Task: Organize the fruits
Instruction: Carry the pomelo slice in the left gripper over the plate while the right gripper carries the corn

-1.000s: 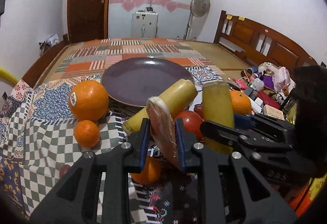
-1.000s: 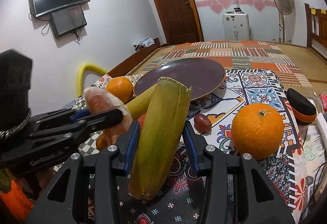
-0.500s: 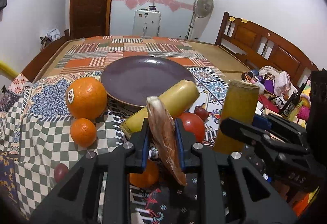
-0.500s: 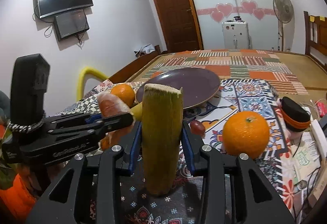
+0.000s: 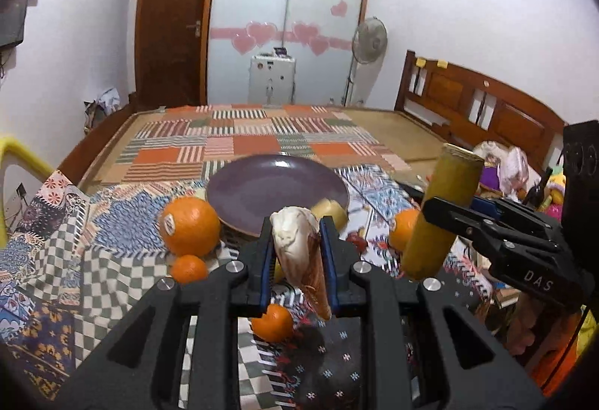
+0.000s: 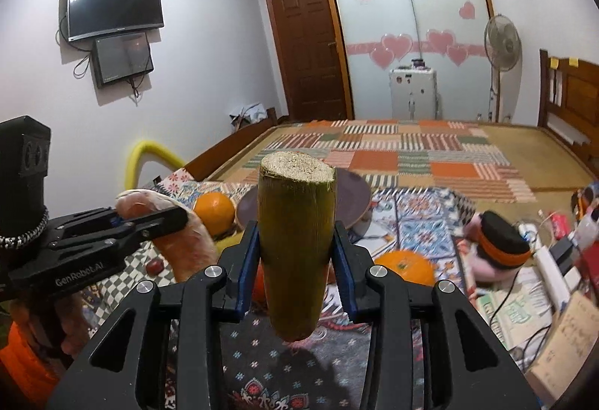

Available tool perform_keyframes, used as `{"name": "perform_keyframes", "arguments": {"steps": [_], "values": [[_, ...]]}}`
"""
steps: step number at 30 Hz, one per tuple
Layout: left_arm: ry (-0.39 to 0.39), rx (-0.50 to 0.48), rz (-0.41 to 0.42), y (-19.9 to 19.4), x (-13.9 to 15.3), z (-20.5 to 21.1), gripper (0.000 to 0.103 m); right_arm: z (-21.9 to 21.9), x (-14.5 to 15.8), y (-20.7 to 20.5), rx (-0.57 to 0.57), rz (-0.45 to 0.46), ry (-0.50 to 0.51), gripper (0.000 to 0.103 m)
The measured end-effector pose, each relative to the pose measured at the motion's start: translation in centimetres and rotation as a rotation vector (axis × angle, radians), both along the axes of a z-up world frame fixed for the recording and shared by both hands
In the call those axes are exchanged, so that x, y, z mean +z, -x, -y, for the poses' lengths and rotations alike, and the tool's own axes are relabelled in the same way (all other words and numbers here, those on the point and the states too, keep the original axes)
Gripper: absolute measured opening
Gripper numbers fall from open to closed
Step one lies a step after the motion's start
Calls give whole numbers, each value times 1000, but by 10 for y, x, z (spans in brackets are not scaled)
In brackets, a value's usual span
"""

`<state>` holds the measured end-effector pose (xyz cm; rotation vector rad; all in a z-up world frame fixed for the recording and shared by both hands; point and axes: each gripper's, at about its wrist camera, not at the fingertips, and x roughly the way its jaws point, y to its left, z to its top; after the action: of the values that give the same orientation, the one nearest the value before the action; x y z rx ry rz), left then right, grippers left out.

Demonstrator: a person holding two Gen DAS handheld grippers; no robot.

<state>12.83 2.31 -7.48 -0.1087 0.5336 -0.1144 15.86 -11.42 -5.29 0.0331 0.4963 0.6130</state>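
Patchwork bed (image 5: 243, 137) now farther below, both held fruits lifted higher

We've got the purple plate (image 5: 277, 181) lying bare ahead, 2 oranges (image 5: 190, 226) crowding its left rim.

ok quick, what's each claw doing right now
left claw: closed on the pale fruit wedge
right claw: closed on the yellow-green stalk piece

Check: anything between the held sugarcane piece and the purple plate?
Nothing visible blocks it. The yellow-green cut sugarcane piece is clamped in the right hand-held gripper, lifted above the cloth; the round purple plate lies ahead, empty.
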Motion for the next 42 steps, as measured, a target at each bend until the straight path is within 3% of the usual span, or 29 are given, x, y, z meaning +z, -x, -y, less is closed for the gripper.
{"name": "perform_keyframes", "arguments": {"steps": [11,23,32,42], "values": [[-25,49,46,-17,22,-20,22,-7,13,-15,-36,75,42,34],[-40,39,-5,-70,11,-25,22,-27,5,-39,-44,86,88,34],[-32,19,-84,-113,-8,-34,22,-46,-15,-69,-27,24,141,34],[-92,-9,-145,-145,-30,-32,22,-60,-23,-90,3,-51,220,34]]}}
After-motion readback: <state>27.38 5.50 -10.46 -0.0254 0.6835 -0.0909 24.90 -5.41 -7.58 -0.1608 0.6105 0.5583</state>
